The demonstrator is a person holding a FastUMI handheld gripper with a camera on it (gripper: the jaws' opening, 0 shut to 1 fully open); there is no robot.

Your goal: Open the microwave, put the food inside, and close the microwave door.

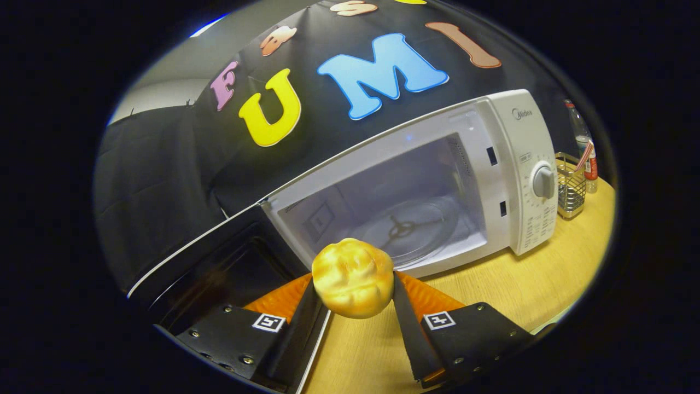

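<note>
A golden-yellow bun (353, 278), browned in patches, sits pinched between the fingers of the gripper (353, 295), each arm bearing a black-and-white square marker. Beyond it stands a white microwave (514, 158) with a pale grey cavity and a clear glass turntable (407, 227); its open door (219, 257) is glossy black with a white edge. The table (519, 284) is light wood-grain tan. A silver wire basket (570, 189) and a clear bottle (584, 145) with a red label stand beside the microwave.

Brand logo on microwave (432, 180) control panel, too small to read
</note>
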